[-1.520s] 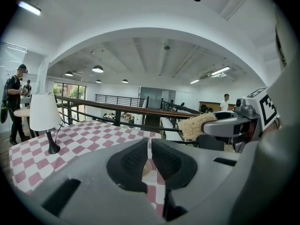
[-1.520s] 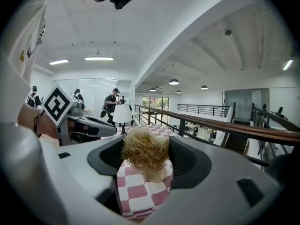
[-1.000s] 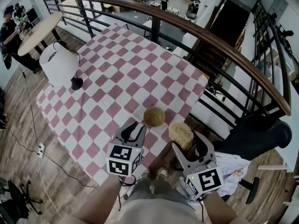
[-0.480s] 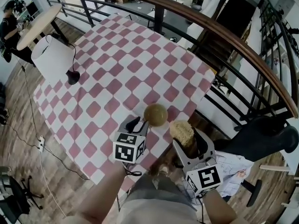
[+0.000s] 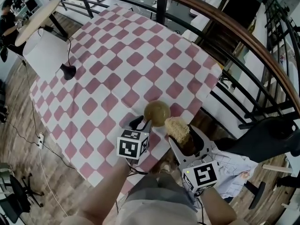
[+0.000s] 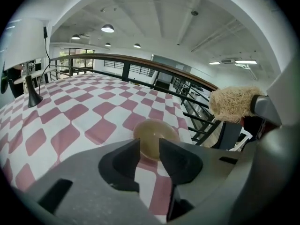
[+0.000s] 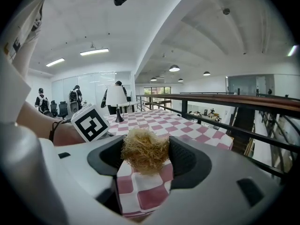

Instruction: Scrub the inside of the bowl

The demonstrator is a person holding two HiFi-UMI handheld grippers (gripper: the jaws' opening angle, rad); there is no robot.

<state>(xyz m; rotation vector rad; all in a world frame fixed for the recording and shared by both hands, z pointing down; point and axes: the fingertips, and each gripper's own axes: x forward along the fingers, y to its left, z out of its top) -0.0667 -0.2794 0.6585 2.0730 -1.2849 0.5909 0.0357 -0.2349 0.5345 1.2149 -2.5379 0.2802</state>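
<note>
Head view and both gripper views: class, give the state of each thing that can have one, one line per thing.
Left tool: open, jaws have just been opening, nothing between them.
Right tool: shut on the straw-coloured fibrous scrubber.
Small tan round bowl: upright, looks empty, on the checked cloth.
White-shaded table lamp: standing; lit or not, unclear.
</note>
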